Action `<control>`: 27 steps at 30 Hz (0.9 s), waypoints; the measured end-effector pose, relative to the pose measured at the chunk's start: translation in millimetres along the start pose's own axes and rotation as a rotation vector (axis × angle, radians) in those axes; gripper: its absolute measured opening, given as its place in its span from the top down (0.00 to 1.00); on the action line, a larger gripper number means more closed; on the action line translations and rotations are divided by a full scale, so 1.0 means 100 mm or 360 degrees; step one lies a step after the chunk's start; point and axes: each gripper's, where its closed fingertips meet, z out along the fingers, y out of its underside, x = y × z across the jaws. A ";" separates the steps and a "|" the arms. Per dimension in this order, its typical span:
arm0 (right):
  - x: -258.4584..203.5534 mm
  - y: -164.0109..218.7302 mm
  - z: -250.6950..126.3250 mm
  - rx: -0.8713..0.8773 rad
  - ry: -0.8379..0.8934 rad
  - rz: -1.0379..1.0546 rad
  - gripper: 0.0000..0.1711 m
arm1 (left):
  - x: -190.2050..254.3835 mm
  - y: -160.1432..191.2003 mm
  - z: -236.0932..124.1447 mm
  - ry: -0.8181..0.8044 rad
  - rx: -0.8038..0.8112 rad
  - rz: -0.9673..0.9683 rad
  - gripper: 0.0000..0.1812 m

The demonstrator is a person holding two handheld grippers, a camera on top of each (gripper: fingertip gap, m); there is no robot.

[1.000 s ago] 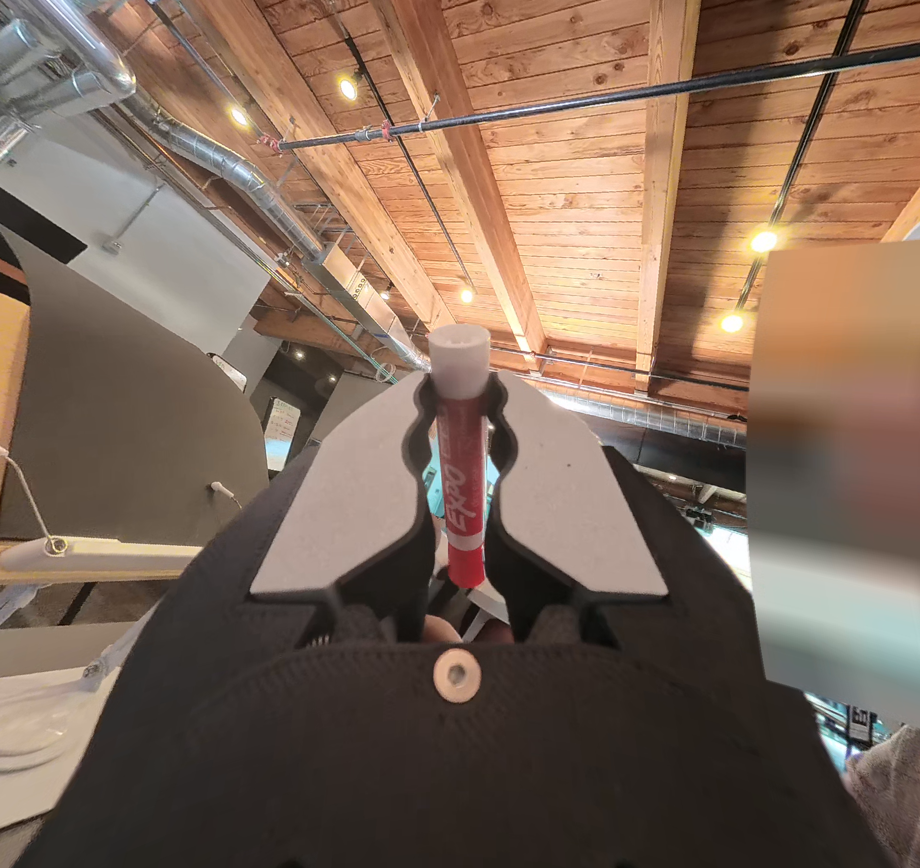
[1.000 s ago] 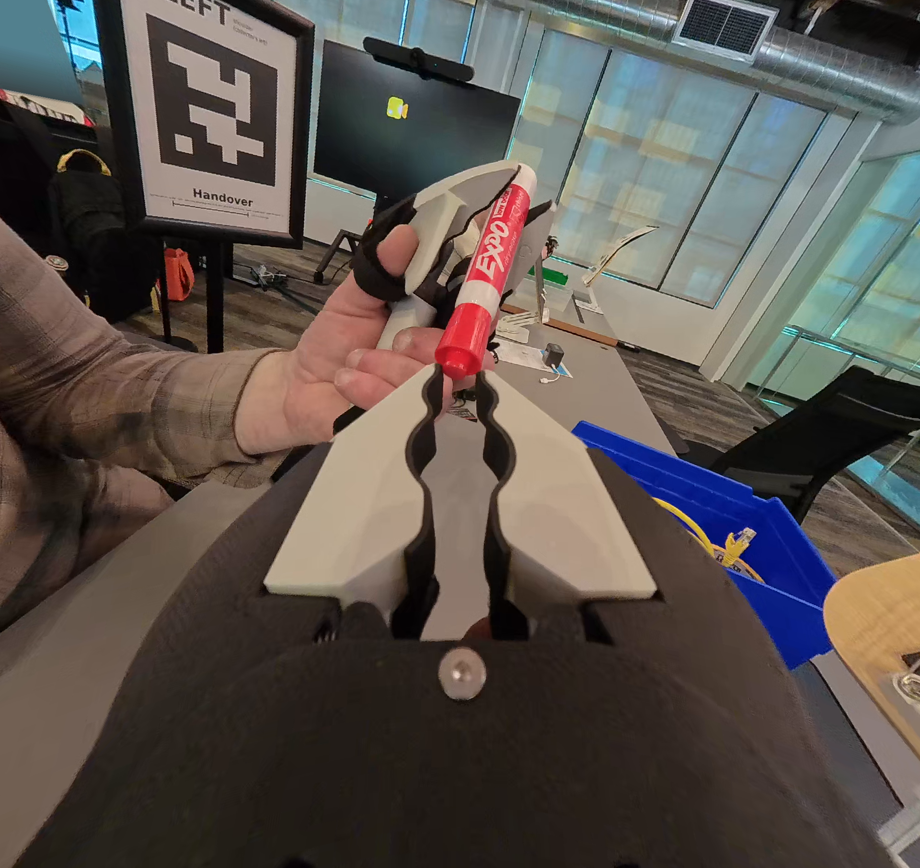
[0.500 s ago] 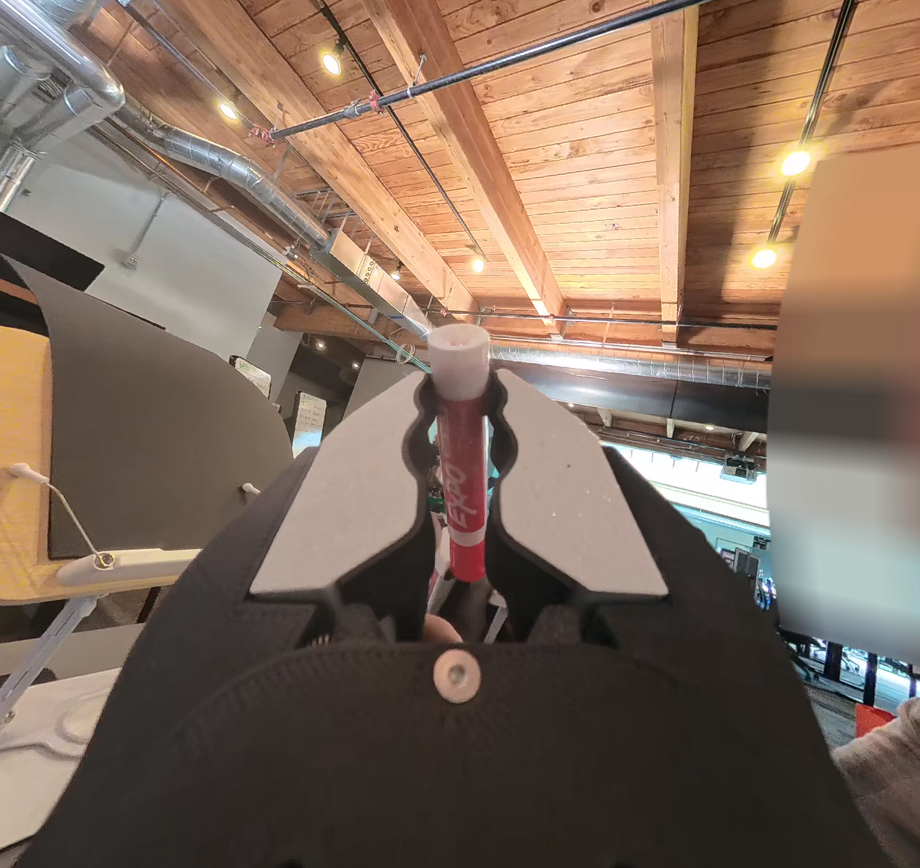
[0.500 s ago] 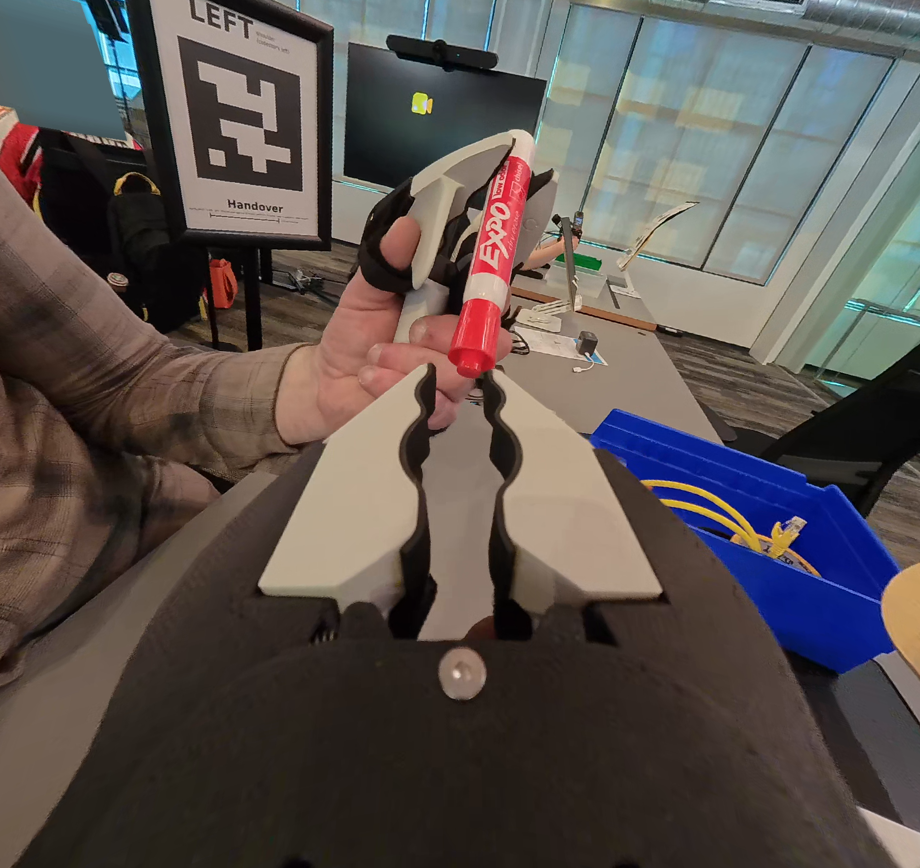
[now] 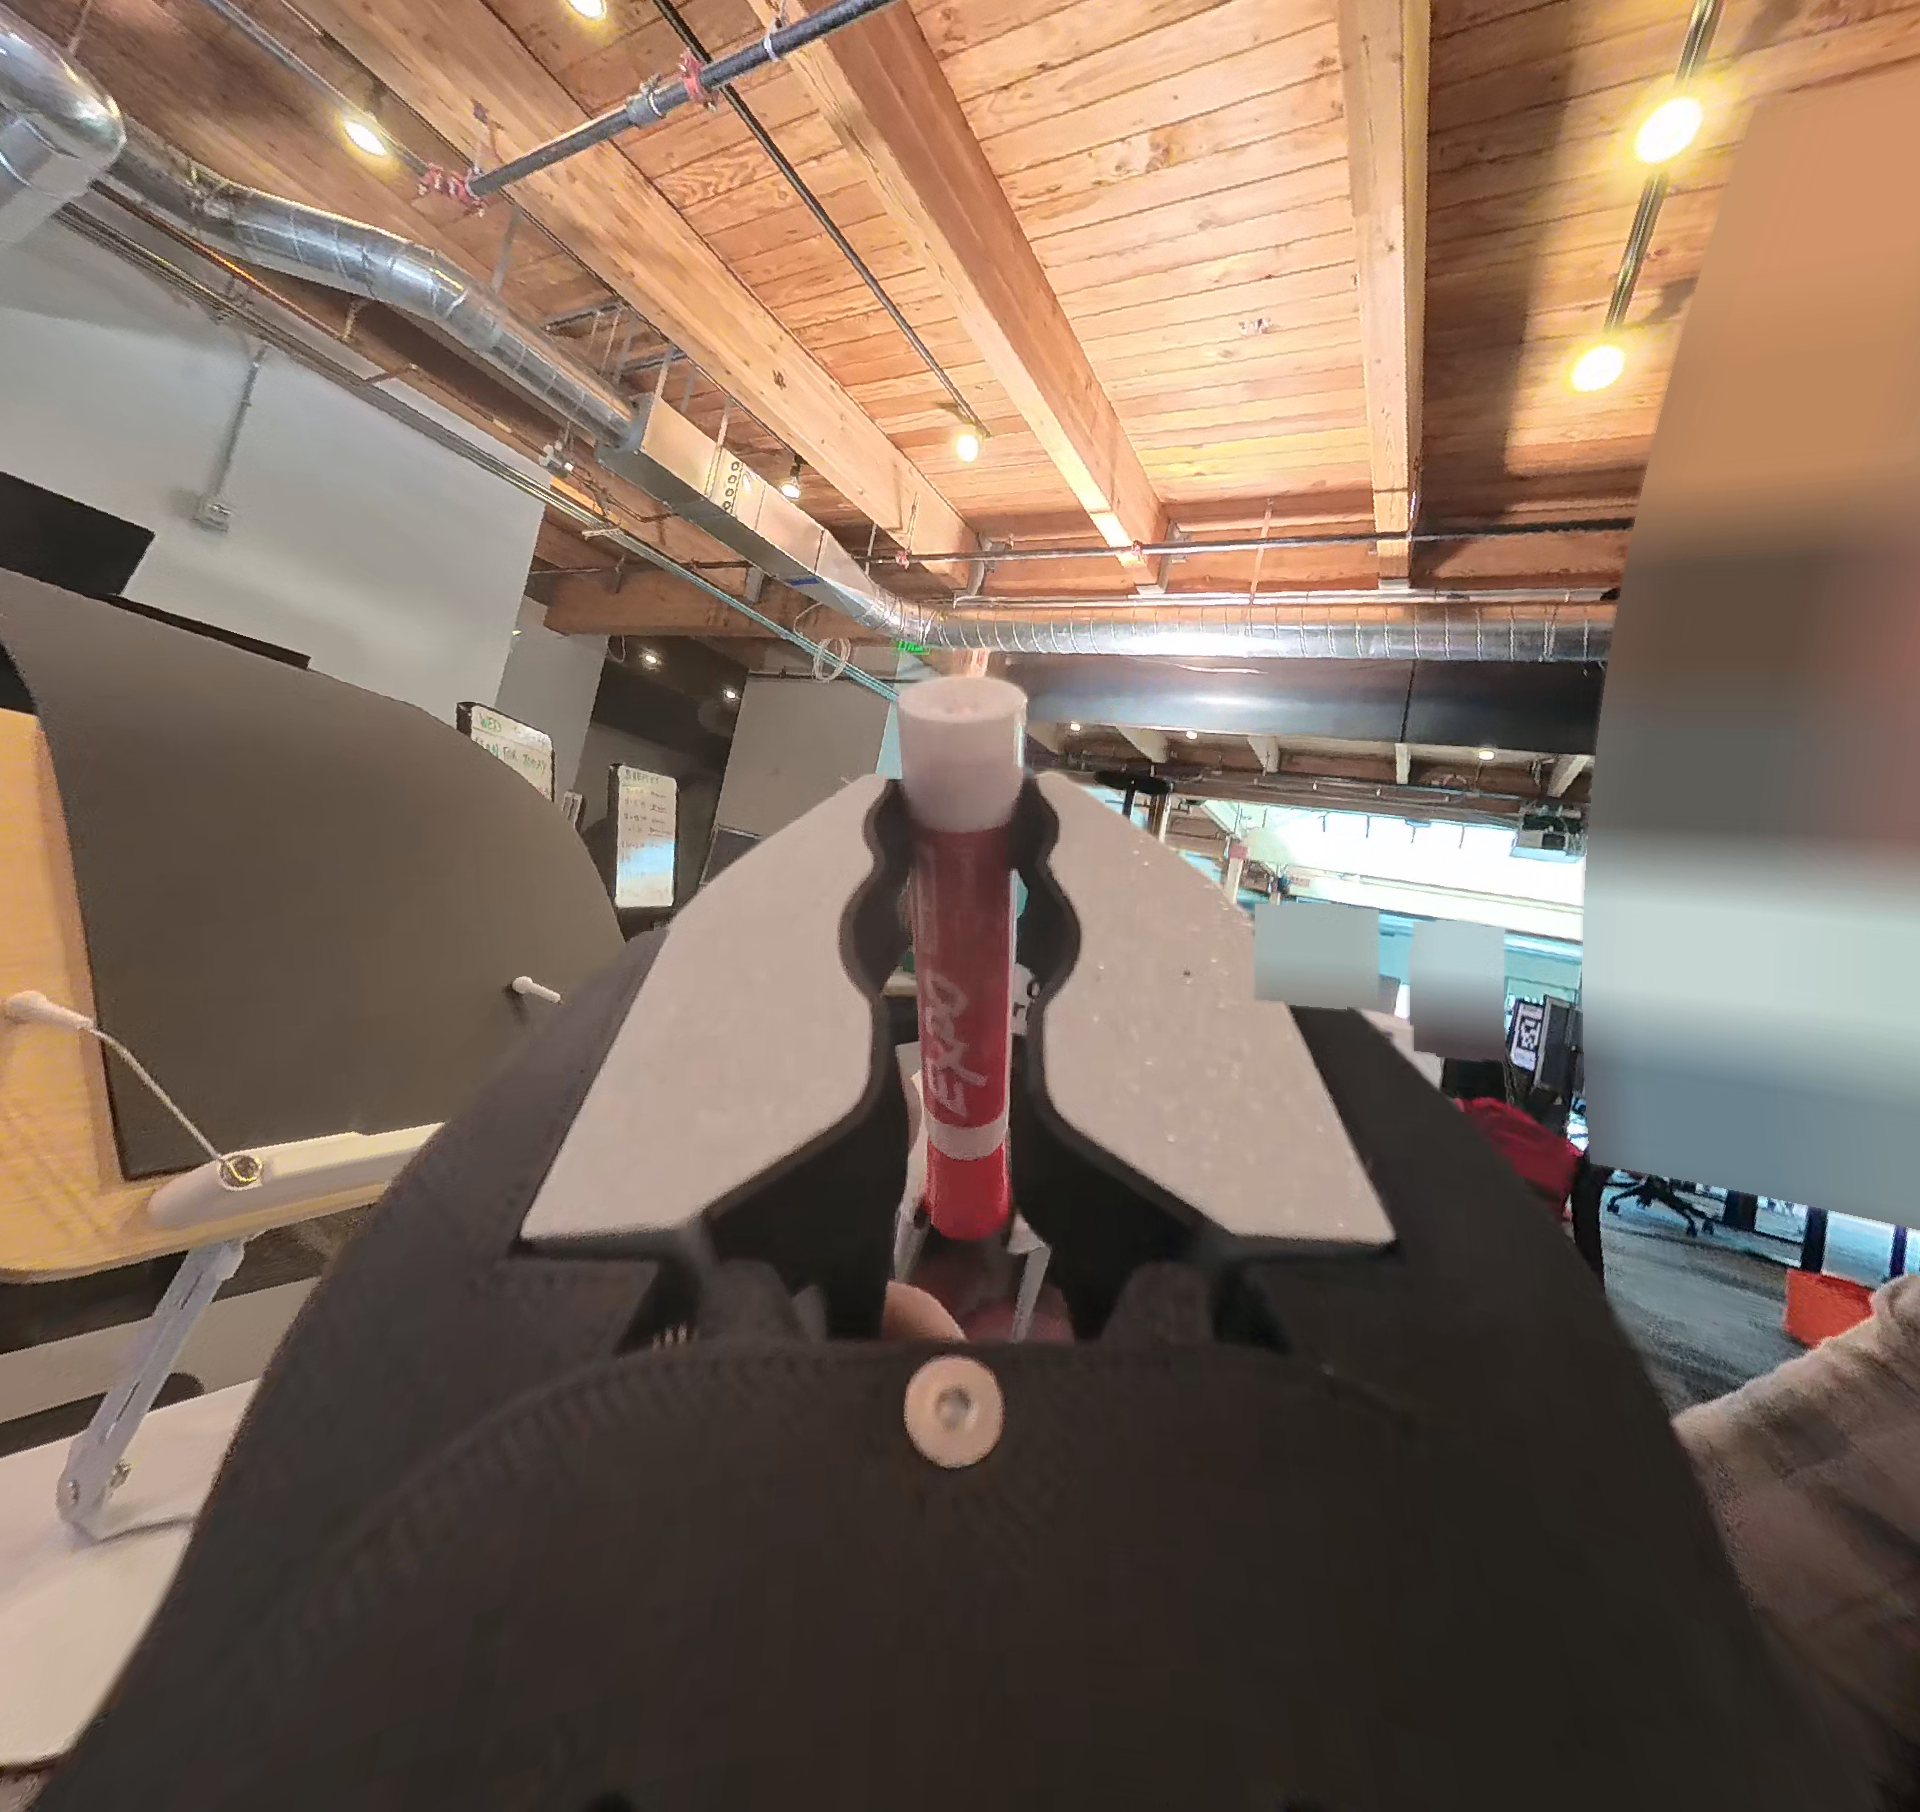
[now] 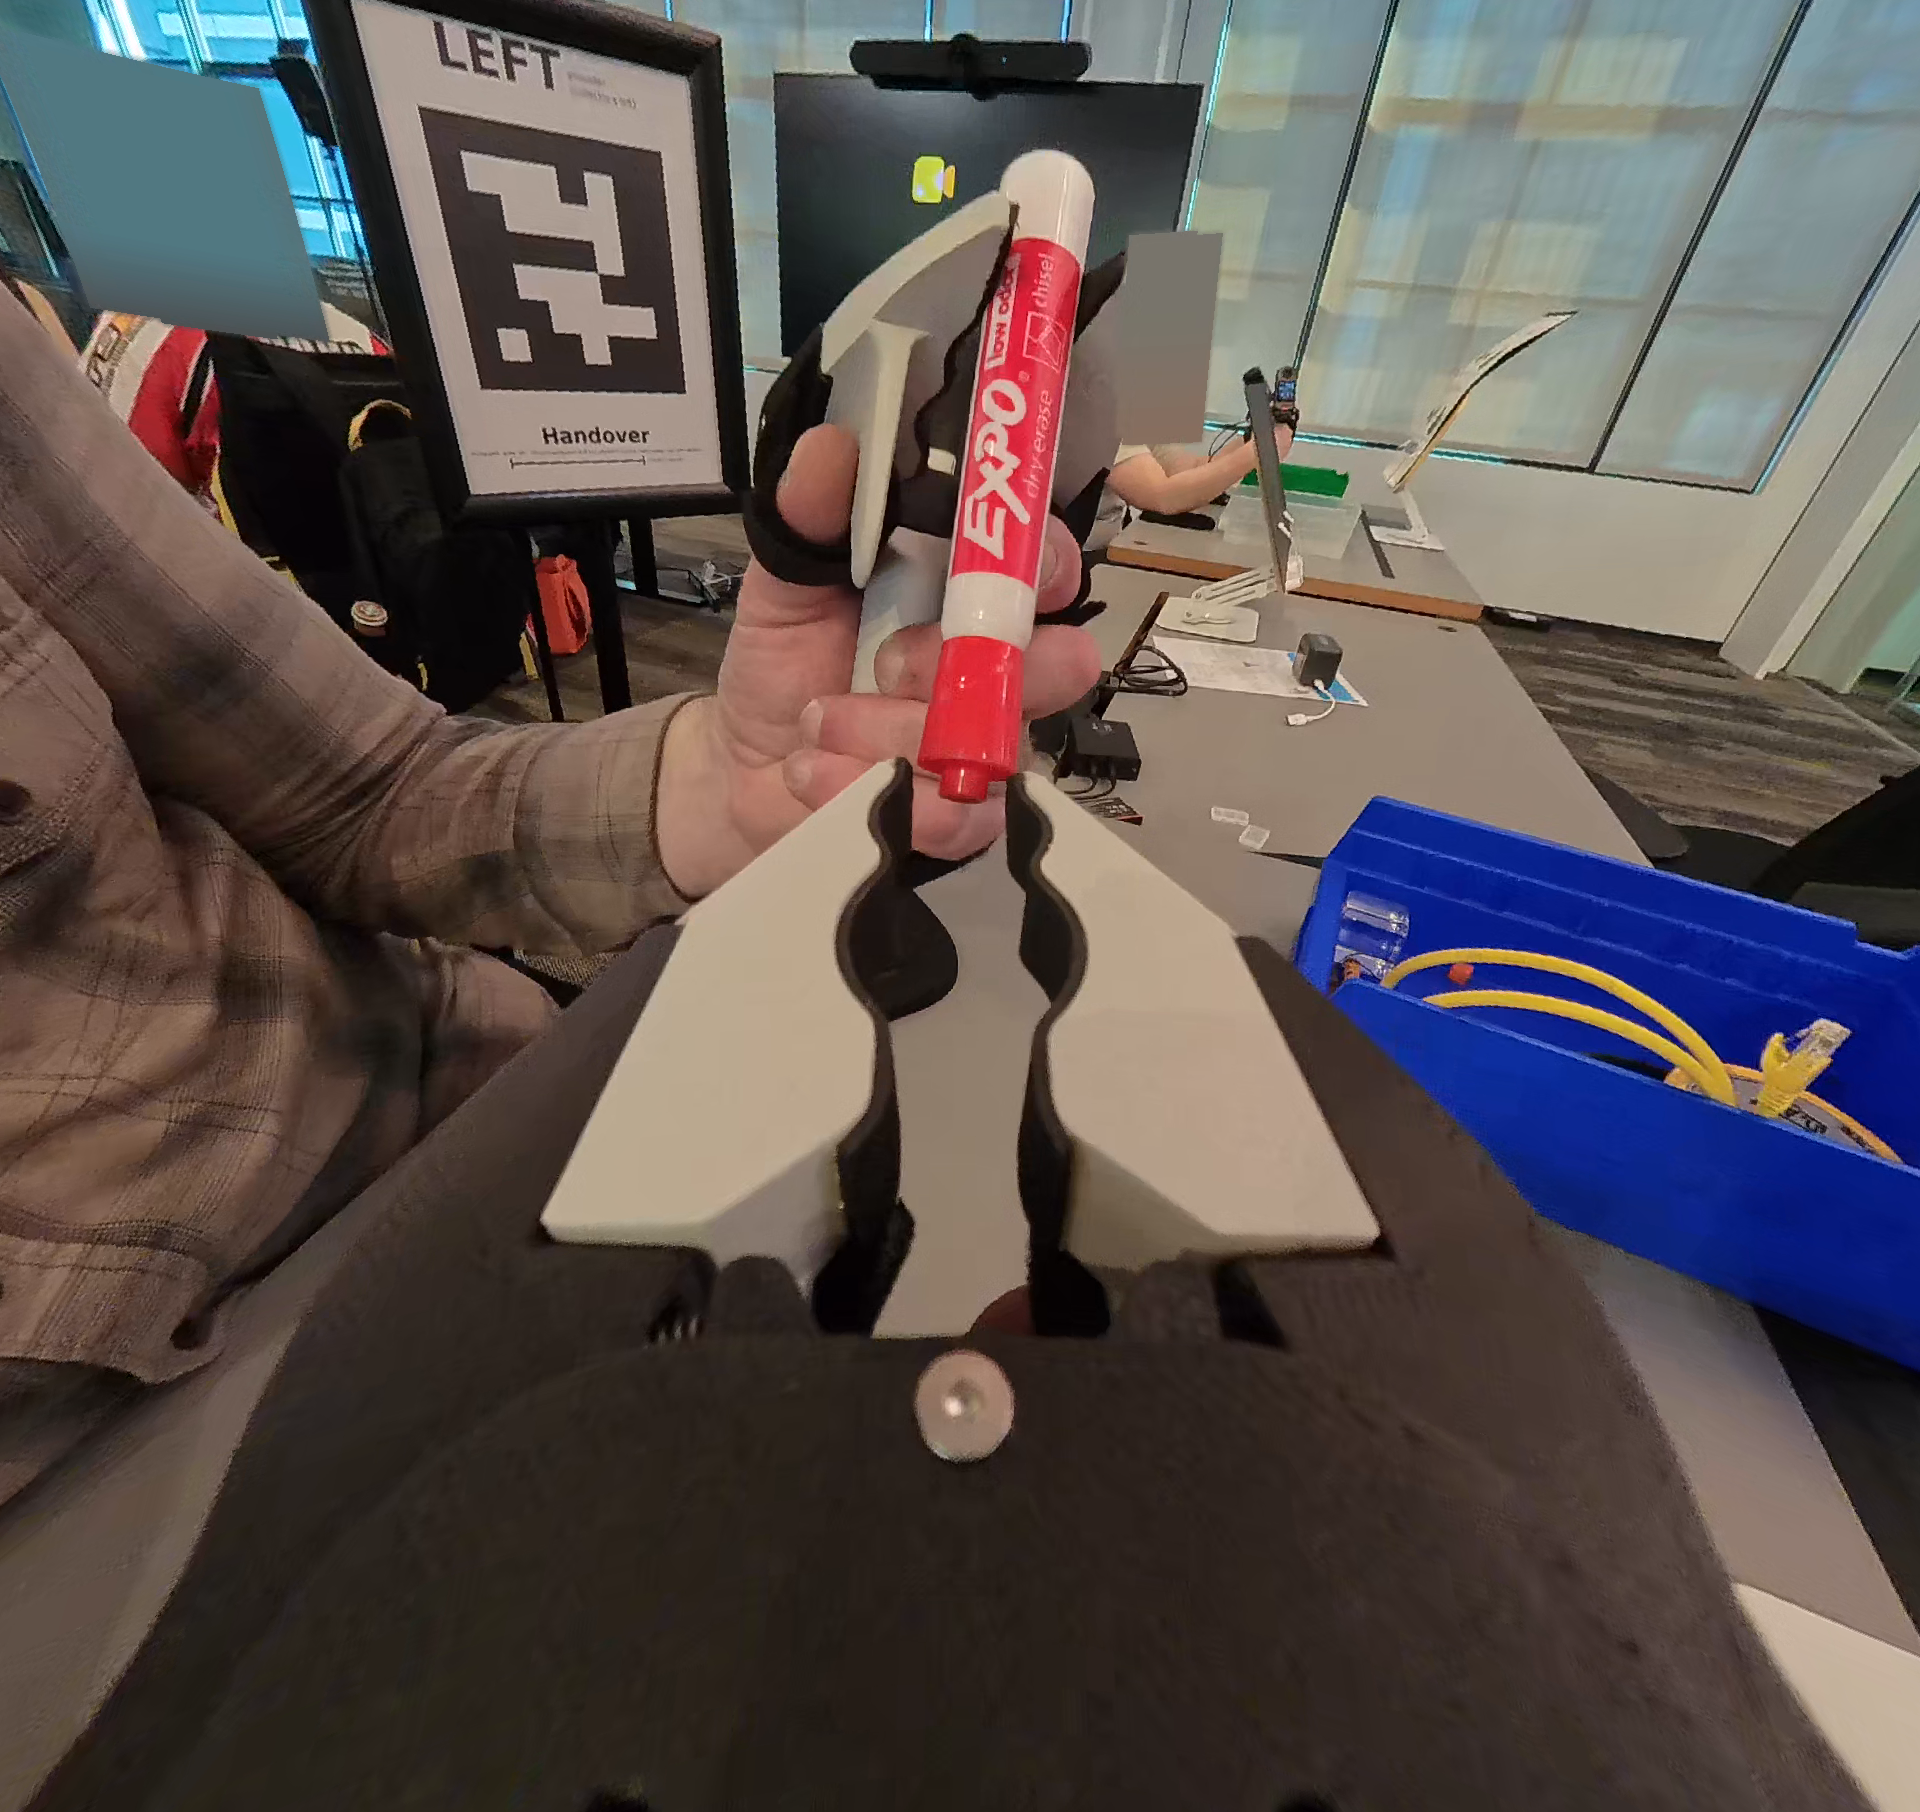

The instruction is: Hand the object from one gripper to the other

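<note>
A red dry-erase marker with a white end stands between the fingers of my left gripper, which is shut on it and points up toward the ceiling. In the right wrist view the marker hangs nearly upright, red cap down, held in the left gripper by a person's hand. My right gripper is open just below the cap. The cap's tip sits level with the right fingertips, between them, and I cannot tell whether it touches them.
A blue bin with yellow cables sits on the grey table to the right. A framed black-and-white marker sign stands behind the hand. A person's plaid sleeve fills the left. A dark monitor stands at the back. The grippers' ends are close to 9 cm from one another.
The left gripper has tilted the marker more upright and turned lower toward the room. The marker's red cap has stayed at the tips of the open right gripper.
</note>
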 end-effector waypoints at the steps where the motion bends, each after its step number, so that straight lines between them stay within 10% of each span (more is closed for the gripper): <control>1: 0.00 0.01 0.00 -0.0009 0.0002 -0.0004 0.92 | 0.01 0.01 0.01 0.0005 -0.0017 0.0017 0.89; 27: 0.10 0.09 0.01 -0.0111 0.0154 -0.0263 0.97 | -0.03 0.03 -0.03 -0.0066 -0.0047 0.0143 0.89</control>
